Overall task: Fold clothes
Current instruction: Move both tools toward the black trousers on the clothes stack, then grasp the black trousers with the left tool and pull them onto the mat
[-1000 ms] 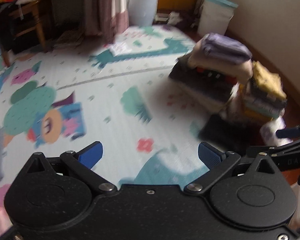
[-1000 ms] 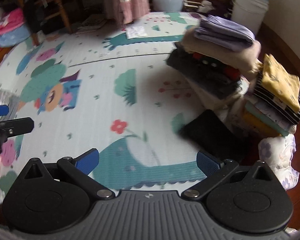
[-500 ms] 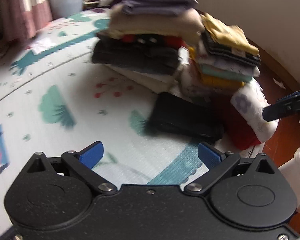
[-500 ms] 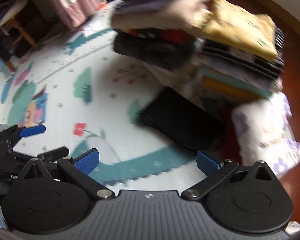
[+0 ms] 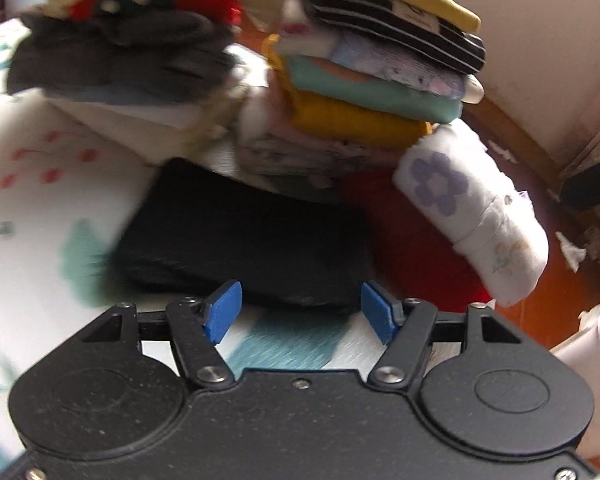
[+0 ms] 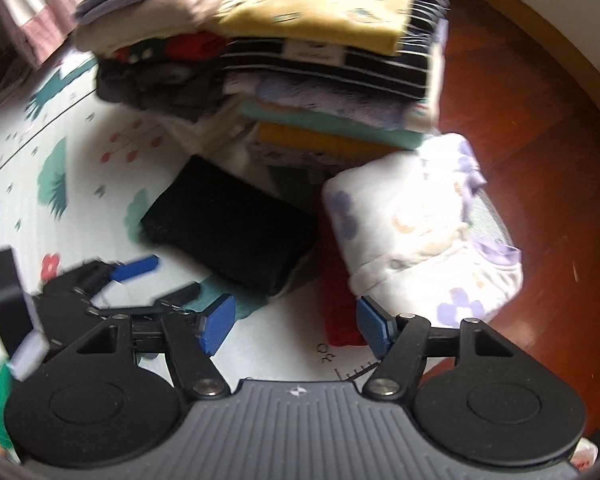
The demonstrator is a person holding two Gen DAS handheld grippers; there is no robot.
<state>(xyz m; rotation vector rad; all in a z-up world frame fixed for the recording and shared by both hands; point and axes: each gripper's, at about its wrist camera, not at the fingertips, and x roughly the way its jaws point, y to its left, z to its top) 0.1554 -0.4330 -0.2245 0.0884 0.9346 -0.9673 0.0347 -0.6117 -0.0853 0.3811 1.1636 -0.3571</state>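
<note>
the left gripper (image 5: pixel 300 310) has its blue pads (image 5: pixel 223 311) apart with nothing between them, just in front of the near edge of a folded black garment (image 5: pixel 244 236) that lies flat on the play mat (image 5: pixel 32 216). whether the pads touch the cloth cannot be told through the blur. the right gripper (image 6: pixel 296 324) is also spread and empty, hovering over the mat near the same black garment (image 6: pixel 228 220), with a red cloth (image 6: pixel 336 280) just beyond its right pad. in the right wrist view the left gripper (image 6: pixel 136 280) shows at the near left, beside the black garment.

behind the black garment stand two stacks of folded clothes: the left stack (image 5: pixel 120 52) with grey, red and beige layers, the right stack (image 5: pixel 372 60) with mustard, teal, striped and yellow layers. a white roll with purple flowers (image 5: pixel 472 208) leans at the right of the stacks, over the red cloth (image 5: pixel 412 240) and the wood floor (image 6: pixel 540 140).
</note>
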